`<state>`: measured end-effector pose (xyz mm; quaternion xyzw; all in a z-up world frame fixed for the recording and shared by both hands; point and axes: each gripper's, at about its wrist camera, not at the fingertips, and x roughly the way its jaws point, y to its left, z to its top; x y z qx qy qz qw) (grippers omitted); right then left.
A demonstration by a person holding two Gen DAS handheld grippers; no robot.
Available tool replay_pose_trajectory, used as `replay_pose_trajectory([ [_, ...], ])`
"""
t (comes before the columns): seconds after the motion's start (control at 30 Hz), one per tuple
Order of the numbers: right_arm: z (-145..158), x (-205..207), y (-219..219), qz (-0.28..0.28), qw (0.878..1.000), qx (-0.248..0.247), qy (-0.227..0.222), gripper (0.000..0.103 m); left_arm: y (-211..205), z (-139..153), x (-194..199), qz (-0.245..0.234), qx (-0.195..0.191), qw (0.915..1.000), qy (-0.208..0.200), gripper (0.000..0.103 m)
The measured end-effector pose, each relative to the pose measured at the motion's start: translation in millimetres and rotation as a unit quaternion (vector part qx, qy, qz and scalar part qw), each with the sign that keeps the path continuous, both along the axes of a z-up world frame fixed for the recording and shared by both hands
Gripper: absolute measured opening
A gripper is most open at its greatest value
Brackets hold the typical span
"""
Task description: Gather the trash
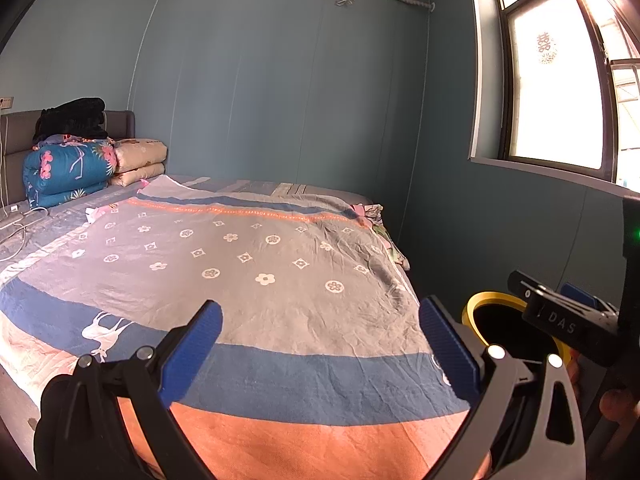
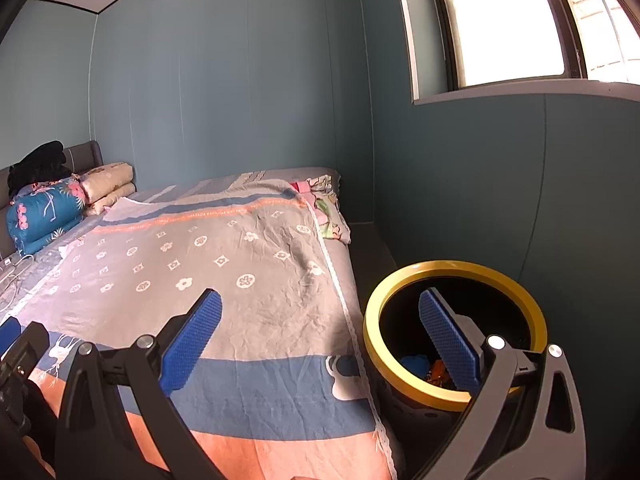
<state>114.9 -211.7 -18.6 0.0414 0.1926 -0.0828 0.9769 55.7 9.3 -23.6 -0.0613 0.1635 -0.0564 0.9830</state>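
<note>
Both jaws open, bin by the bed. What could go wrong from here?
1. The right gripper sits close to the yellow-rimmed trash bin; a swing may tip it.
2. No loose trash shows on the bedspread, so jaws may snag fabric.
3. The left gripper is near the right one; they may collide.

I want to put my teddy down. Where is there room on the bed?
The widest bare patch is the flowered middle of the bedspread, between the folded quilts at the headboard and the orange band near both open tools. The wall edge is crowded with crumpled cloth, and cables lie beside the quilts. The yellow-rimmed bin stands beside the bed.
</note>
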Motion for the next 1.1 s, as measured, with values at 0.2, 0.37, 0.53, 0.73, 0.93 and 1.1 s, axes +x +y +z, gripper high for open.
replay_pose_trajectory([
  [0.2, -5.0, 0.9, 0.7, 0.001, 1.0, 0.0, 0.004, 0.095, 0.3, -0.7, 0.8, -0.002, -0.003, 1.0, 0.002, 0.095],
  [0.37, -5.7, 1.1, 0.9, 0.001, 1.0, -0.001, 0.003, 0.095, 1.6, -1.3, 1.5, -0.004, -0.007, 1.0, 0.004, 0.095],
  [0.53, -8.9, 1.2, 1.4, 0.001, 1.0, -0.004, 0.002, 0.095, 2.0, -1.9, 2.5, -0.004, -0.009, 0.9999, 0.005, 0.095],
  [0.73, -8.5, 0.5, 3.6, 0.0, 1.0, -0.006, 0.004, 0.095, 2.1, -1.9, 3.1, -0.004, -0.01, 0.9999, 0.005, 0.095],
  [0.93, -8.2, 0.7, 3.8, 0.0, 1.0, -0.006, 0.004, 0.095, 1.5, -2.6, 4.1, -0.005, -0.01, 0.9999, 0.006, 0.095],
  [1.1, -9.2, 1.7, 3.6, -0.002, 1.0, -0.006, 0.005, 0.095, 0.8, -3.9, 4.1, -0.006, -0.013, 0.9999, 0.008, 0.095],
])
